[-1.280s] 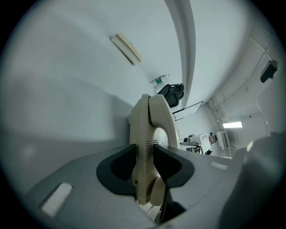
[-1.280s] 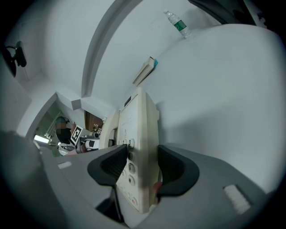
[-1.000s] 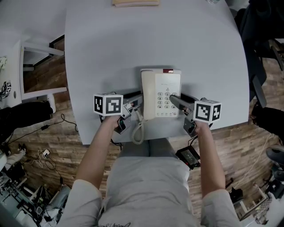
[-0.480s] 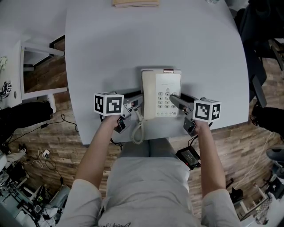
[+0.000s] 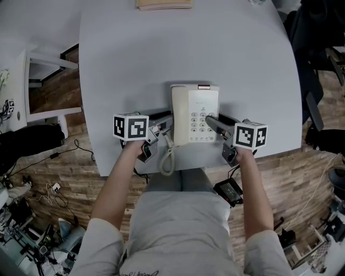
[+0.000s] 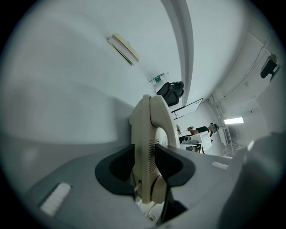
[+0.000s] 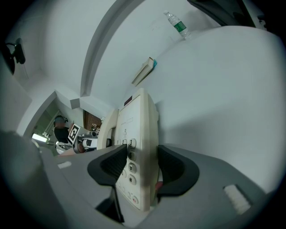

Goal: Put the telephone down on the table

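The cream telephone (image 5: 195, 114) lies flat on the pale table (image 5: 188, 48) near its front edge, handset on the left, and its coiled cord (image 5: 168, 159) hangs over the edge. My left gripper (image 5: 166, 123) is at the phone's left side. Its jaws have just been opening and straddle the telephone's handset side (image 6: 149, 147) without a clear squeeze. My right gripper (image 5: 211, 121) reaches over the keypad from the right. In the right gripper view its pads (image 7: 119, 166) close on the telephone's right edge (image 7: 138, 134), one on the keys, one underneath.
A flat book (image 5: 164, 3) lies at the table's far edge, and a water bottle (image 7: 177, 24) stands beyond it. A dark chair (image 5: 318, 48) is at the right and a white cabinet (image 5: 43, 81) at the left. Cables lie on the wooden floor.
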